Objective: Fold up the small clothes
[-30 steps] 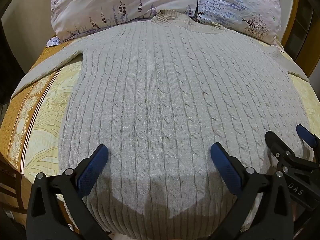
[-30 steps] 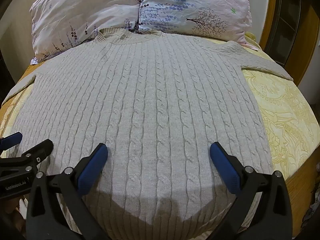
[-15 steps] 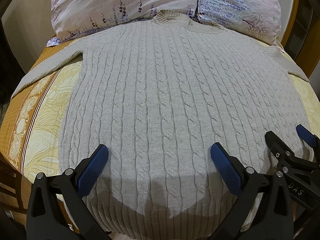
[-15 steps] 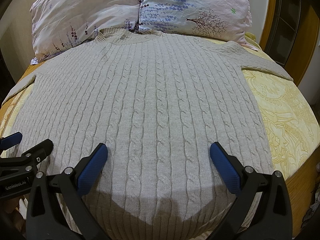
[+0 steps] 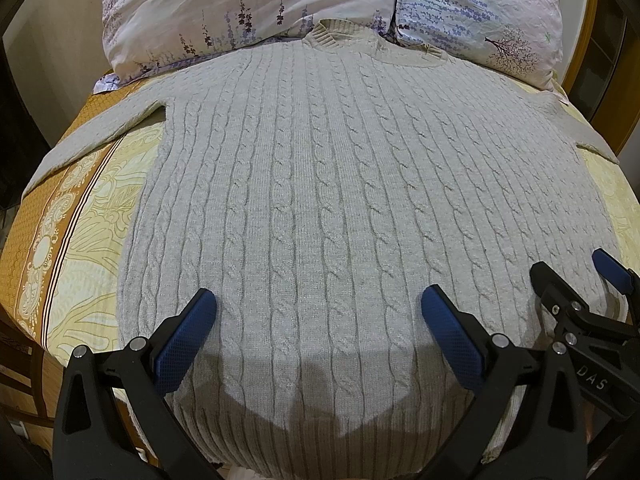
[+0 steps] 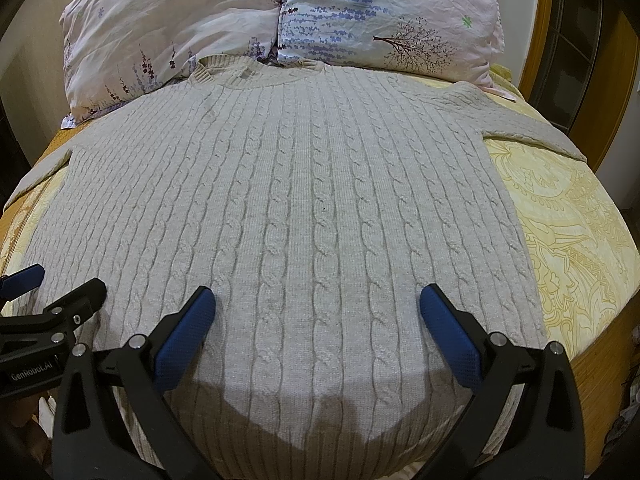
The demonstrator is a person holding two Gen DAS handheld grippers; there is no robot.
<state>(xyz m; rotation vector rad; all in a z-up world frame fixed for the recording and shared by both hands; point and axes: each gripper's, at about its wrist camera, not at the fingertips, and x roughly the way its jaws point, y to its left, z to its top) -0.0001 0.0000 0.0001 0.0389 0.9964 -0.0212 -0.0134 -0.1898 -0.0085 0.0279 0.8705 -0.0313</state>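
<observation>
A light grey cable-knit sweater [image 5: 340,184] lies flat on the bed, collar toward the pillows, both sleeves spread out to the sides; it also shows in the right wrist view [image 6: 304,208]. My left gripper [image 5: 318,312] is open and empty, hovering over the sweater's lower left part near the hem. My right gripper [image 6: 316,308] is open and empty over the lower right part. Each gripper shows at the edge of the other's view: the right one [image 5: 576,276] and the left one [image 6: 56,284].
Two floral pillows [image 5: 248,4] [image 6: 384,16] lie at the head of the bed, touching the collar. A yellow patterned bedspread [image 6: 572,232] with an orange border [image 5: 44,232] covers the bed. A wooden frame [image 6: 552,24] stands at the right.
</observation>
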